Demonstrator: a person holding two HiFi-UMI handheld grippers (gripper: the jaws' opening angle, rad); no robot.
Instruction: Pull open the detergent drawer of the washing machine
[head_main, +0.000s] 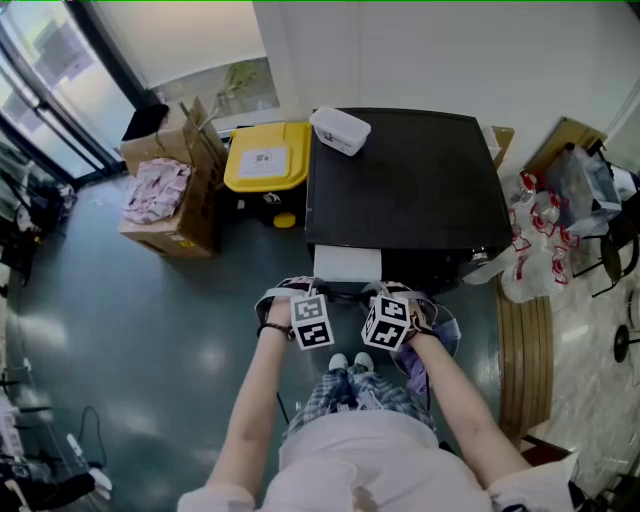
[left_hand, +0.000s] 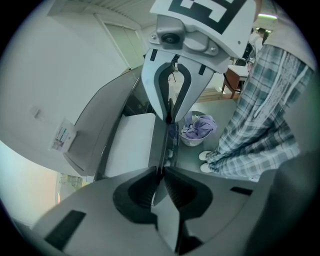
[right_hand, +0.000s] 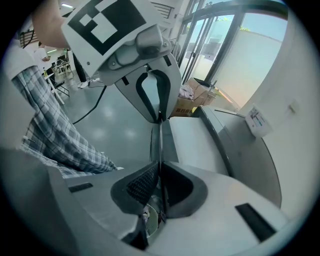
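Evidently, we keep the left gripper (left_hand: 161, 172) and the right gripper (right_hand: 160, 165) pinched shut on the thin front lip of the detergent drawer (head_main: 347, 263), which juts from the front of the washing machine (head_main: 410, 180), so both share the pull.

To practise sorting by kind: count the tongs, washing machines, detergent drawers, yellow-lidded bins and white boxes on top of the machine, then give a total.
Tongs: 2, the left tongs and the right tongs
Washing machine: 1
Detergent drawer: 1
Yellow-lidded bin: 1
White box on the machine: 1
Total: 6
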